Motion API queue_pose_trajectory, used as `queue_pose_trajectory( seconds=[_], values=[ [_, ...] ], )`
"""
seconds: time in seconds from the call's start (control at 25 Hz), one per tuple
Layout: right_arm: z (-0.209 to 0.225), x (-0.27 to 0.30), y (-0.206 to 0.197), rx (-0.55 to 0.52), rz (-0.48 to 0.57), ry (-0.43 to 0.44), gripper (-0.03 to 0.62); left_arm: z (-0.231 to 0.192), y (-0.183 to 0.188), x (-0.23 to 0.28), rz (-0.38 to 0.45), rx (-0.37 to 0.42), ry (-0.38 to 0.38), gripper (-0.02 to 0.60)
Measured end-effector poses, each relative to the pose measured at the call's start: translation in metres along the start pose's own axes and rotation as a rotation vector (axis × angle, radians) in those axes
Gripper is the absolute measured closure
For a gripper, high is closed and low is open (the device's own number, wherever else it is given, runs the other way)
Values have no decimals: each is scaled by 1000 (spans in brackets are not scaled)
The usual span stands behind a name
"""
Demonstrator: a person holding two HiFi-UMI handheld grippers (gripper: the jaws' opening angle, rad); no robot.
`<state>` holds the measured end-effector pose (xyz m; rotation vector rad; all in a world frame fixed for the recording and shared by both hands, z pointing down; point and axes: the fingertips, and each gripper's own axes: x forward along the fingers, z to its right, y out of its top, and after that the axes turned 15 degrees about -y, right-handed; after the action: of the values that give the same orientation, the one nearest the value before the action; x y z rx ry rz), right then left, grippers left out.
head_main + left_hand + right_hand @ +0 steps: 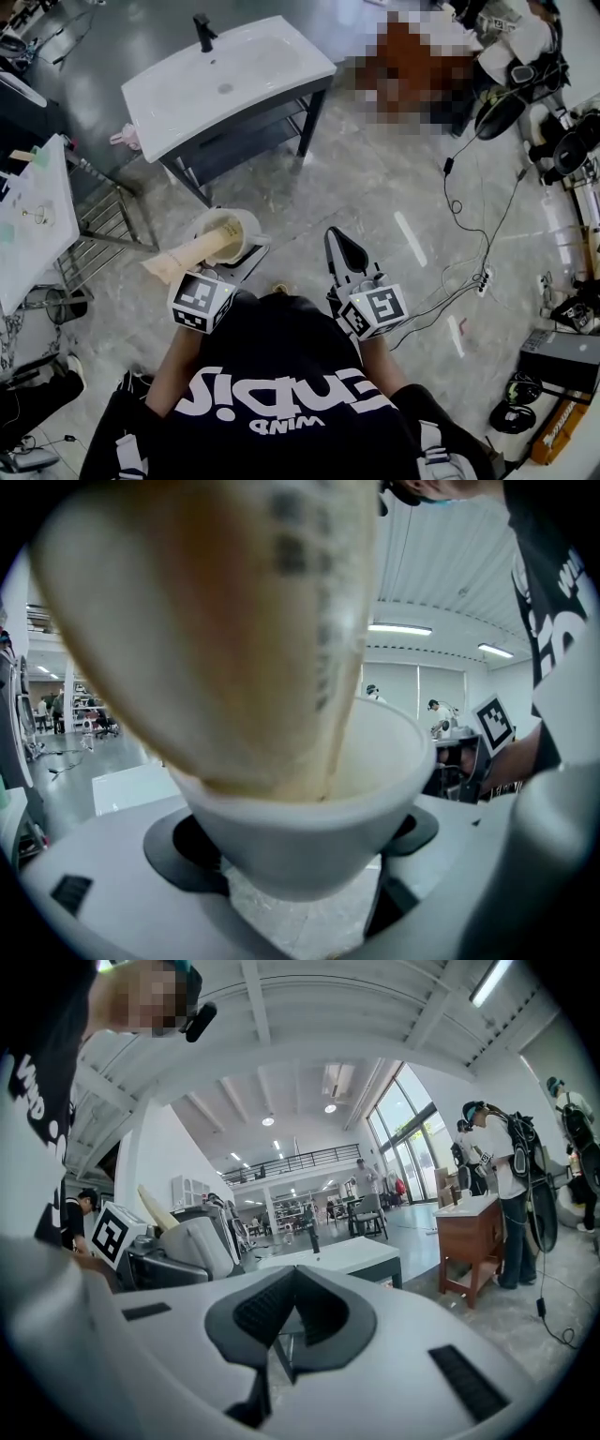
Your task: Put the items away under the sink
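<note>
My left gripper (234, 255) is shut on a white cup (242, 231), held at waist height in the head view. A beige tube (187, 253) leans out of the cup toward the left. In the left gripper view the cup (309, 846) fills the gap between the jaws and the tube (216, 621) looms over it. My right gripper (343, 246) is shut and holds nothing; its dark pads (253, 1312) meet. The white sink (225, 80) with a black tap (203, 31) stands ahead on a dark frame with a lower shelf (239, 141).
A white table (37, 216) and a metal rack (103, 225) stand at the left. Cables and a power strip (483, 281) lie on the floor at the right, with equipment beyond. A pink item (127, 138) lies beside the sink. A wooden cabinet (473, 1241) and a person (511, 1176) are nearby.
</note>
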<state>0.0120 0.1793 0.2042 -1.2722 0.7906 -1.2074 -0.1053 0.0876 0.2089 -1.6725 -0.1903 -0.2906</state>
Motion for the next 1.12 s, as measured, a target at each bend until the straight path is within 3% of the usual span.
queue_pose_trajectory(
  seconds=[0.68, 1.12],
  values=[
    [40, 37, 5, 16, 17, 4, 576, -15, 9, 56, -16, 20, -20, 107],
    [63, 99, 20, -4, -5, 33, 576, -60, 23, 98, -17, 1, -11, 107]
  ],
)
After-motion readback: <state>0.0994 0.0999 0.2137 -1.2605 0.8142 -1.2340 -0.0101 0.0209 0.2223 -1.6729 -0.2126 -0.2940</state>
